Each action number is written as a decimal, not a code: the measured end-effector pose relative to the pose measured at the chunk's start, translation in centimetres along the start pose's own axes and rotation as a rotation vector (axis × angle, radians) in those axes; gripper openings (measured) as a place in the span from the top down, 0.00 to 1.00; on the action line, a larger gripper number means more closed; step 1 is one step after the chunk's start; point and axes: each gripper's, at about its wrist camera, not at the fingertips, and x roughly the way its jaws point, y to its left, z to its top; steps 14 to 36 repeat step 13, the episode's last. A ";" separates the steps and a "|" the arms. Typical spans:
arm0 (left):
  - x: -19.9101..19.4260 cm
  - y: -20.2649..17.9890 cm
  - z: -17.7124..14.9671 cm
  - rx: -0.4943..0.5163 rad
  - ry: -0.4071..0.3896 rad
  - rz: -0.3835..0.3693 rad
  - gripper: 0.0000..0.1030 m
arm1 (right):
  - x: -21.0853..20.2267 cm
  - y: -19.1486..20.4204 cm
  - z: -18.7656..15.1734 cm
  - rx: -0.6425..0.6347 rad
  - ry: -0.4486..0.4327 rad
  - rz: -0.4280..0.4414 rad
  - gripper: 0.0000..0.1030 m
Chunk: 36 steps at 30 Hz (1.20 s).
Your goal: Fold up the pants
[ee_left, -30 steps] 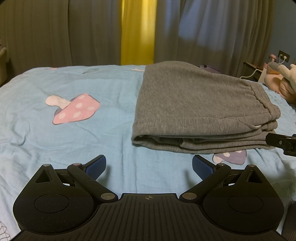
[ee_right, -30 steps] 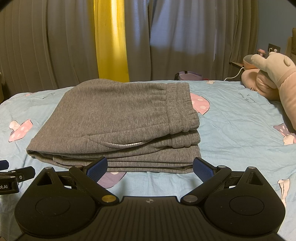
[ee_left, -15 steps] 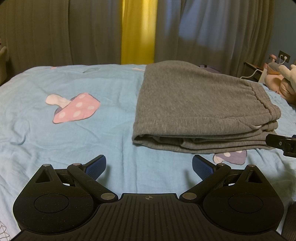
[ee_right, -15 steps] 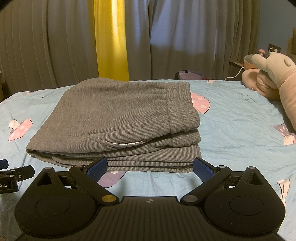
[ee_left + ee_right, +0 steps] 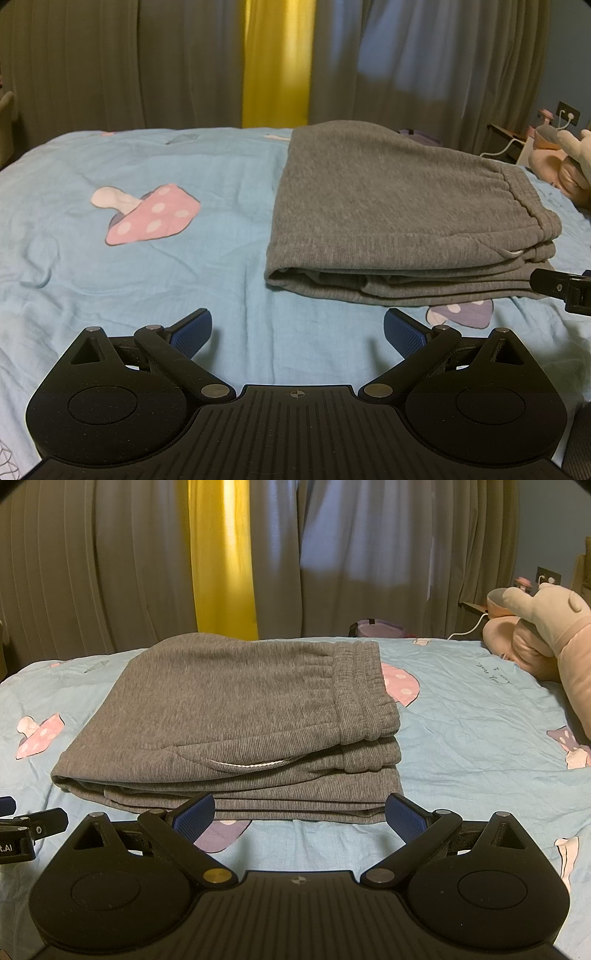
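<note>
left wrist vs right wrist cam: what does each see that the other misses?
Left wrist only: its own open left claw over bare sheet, with the folded pants' folded edge facing it and a large pink mushroom print in full.

Right wrist only: the open right claw centred on the pants' stacked layers, the white drawstring, and the plush toy in full.

Both: grey folded pants, blue bedsheet, yellow curtain strip.
</note>
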 end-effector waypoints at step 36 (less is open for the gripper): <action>-0.2 0.5 -0.1 -0.017 -0.023 -0.013 0.01 | -0.1 -0.1 -0.1 -0.002 0.002 0.000 0.04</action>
